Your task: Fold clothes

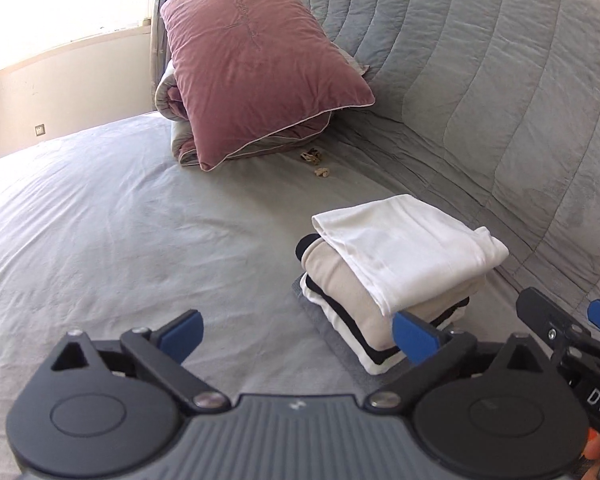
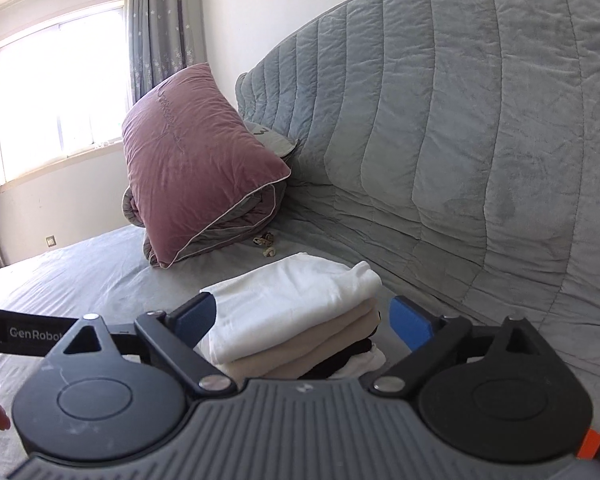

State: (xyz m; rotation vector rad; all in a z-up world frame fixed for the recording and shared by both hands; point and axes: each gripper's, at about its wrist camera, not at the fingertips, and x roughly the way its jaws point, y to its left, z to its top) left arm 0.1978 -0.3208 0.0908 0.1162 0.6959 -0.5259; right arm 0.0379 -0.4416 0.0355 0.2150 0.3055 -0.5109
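A stack of folded clothes (image 1: 384, 276) lies on the grey bed, white piece on top, then beige, black, white and grey ones beneath. In the left wrist view my left gripper (image 1: 298, 334) stands open just left of and in front of the stack, with only bedsheet between its blue pads. The right gripper (image 1: 580, 320) shows at that view's right edge, beside the stack. In the right wrist view the stack (image 2: 296, 312) sits just beyond my right gripper (image 2: 304, 320), which is open; its pads stand apart from the cloth and grip nothing.
A mauve pillow (image 1: 252, 60) leans on a folded grey quilt (image 1: 172, 96) at the far side. A quilted grey headboard (image 1: 480, 80) rises on the right. Small brown bits (image 1: 316, 162) lie on the sheet (image 1: 120, 220) near the pillow. A window (image 2: 56, 92) is at the left.
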